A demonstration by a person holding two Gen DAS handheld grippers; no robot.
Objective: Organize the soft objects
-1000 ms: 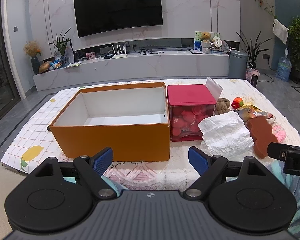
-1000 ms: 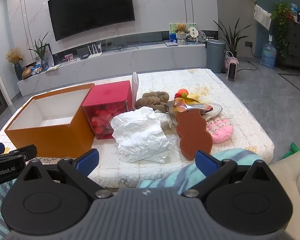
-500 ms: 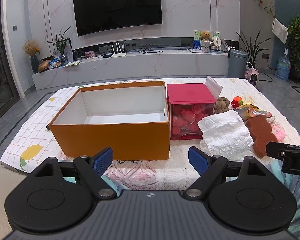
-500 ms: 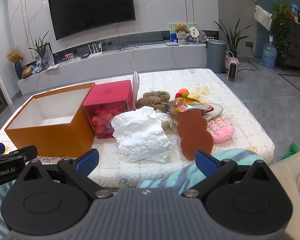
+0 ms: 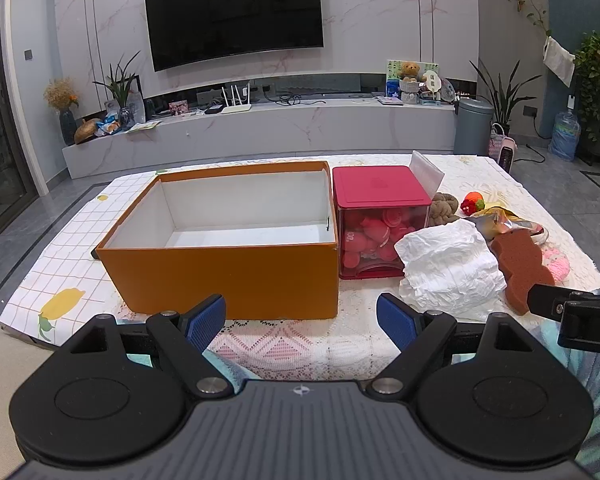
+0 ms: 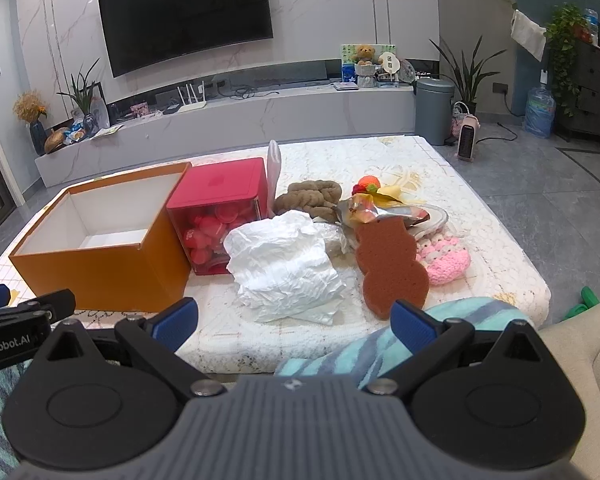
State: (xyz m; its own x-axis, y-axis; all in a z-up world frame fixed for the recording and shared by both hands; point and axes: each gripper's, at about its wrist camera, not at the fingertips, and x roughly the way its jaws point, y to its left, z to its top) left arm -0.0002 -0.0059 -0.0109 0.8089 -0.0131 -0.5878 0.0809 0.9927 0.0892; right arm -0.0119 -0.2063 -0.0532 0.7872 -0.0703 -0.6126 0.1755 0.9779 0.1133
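An empty orange box stands at the left of the table. Beside it is a red-lidded clear bin of pink items. To the right lie crumpled white paper, a brown gourd-shaped sponge, a pink knitted piece, a brown braided plush, a red-orange knitted toy and a foil bag. My left gripper hovers open before the box. My right gripper is open, near the paper and sponge, holding nothing.
A patterned cloth covers the table. A striped teal blanket lies at the near edge, with a beige cushion at the right. Behind stand a TV console, a grey bin and a small heater.
Both views have drawn back and risen very slightly; the objects on the table have not moved and both grippers stay open.
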